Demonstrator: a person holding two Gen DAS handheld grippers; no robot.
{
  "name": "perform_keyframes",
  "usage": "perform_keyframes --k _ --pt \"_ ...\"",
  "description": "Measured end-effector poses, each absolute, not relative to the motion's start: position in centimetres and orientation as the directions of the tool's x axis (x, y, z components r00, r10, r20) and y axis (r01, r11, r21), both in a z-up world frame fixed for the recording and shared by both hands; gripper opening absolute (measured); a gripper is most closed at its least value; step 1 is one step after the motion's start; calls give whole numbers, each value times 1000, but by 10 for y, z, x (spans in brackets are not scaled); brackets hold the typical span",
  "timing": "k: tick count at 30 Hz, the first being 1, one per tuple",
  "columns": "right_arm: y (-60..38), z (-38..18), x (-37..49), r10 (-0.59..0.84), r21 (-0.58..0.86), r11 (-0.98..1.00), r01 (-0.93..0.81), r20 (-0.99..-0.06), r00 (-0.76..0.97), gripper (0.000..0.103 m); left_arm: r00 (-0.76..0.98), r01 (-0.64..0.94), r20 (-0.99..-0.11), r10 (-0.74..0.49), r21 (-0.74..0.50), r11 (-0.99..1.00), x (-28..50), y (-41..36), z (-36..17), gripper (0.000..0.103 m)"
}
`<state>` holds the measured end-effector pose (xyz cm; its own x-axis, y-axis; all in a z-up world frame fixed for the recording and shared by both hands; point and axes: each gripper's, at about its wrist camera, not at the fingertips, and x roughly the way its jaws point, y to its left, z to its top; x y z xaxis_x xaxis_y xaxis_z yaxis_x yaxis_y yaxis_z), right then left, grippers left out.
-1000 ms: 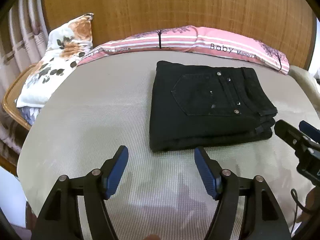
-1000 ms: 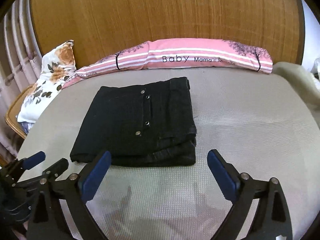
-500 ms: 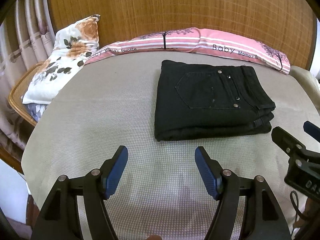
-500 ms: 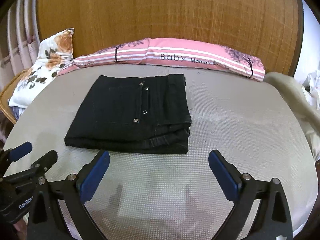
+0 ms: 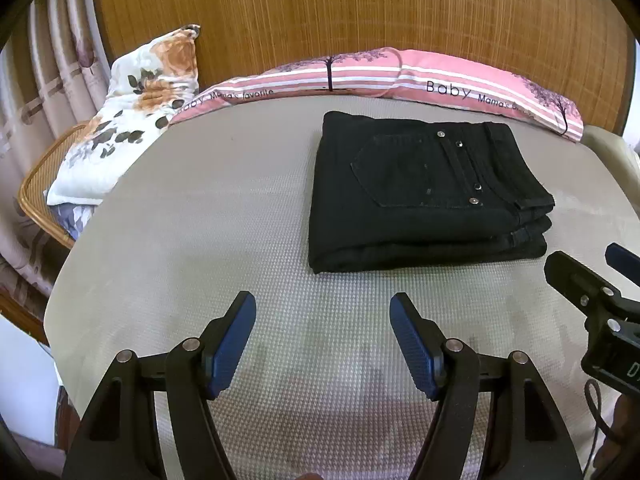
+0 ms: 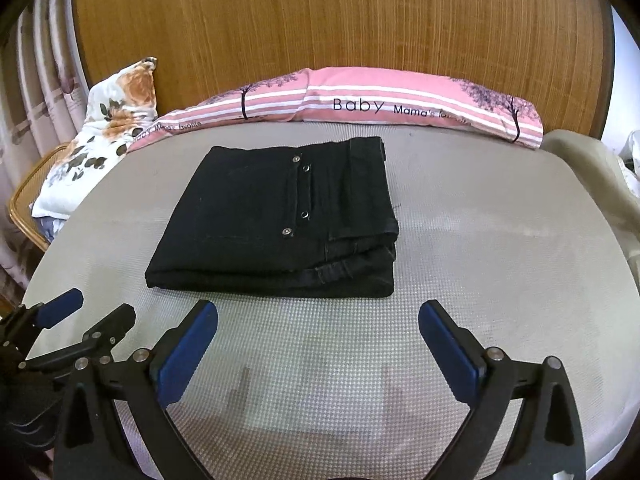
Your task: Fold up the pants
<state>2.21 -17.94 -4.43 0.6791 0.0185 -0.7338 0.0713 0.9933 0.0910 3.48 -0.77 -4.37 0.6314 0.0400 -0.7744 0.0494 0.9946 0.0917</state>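
1. Blue-padded and spread wide, my left gripper (image 5: 323, 312) hangs over bare mat with nothing between its fingers.
2. My right gripper (image 6: 318, 320) sits just beside it, jaws gaping even wider, also empty; I can see the tip of each tool at the edge of the other's camera.
3. Under both tools I see the grey textured mat (image 5: 200, 208) covering the bed, with faint shadows of the fingers on it.
4. Just beyond the fingertips, clear of them, lie the black pants (image 6: 276, 220), folded into a neat stacked rectangle. A back pocket and a row of metal studs face up, and the layered edges show along the near side.
5. Behind the pants, along the far edge of the mat, runs a long pink striped pillow (image 6: 400, 106) printed with trees and the word "Baby".
6. At the far left a floral pillow (image 5: 132, 120) leans over a wicker piece (image 5: 38, 204).
7. Farthest back stands the wooden headboard (image 6: 340, 20), with a curtain (image 5: 36, 92) to its left.
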Motion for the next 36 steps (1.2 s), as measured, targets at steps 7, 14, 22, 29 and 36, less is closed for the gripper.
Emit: perform_keyframes --k 7,14,22,29,36 --pt "-179 -46 22 27 96 993 66 -738 675 100 629 44 -776 41 88 995 34 -8 -45 70" --pt "-177 -48 23 34 100 993 61 -742 670 100 628 41 -777 40 85 996 33 -8 -46 70" --pt "-176 -49 23 36 101 993 59 -742 670 100 627 50 -778 34 84 995 31 -9 -47 70" --pt "-174 -52 22 36 105 992 63 -747 664 100 627 50 -778 33 82 995 30 -9 -47 70" --pt "-174 -54 22 39 108 992 64 -749 661 100 627 46 -778 36 83 995 30 -10 -47 70"
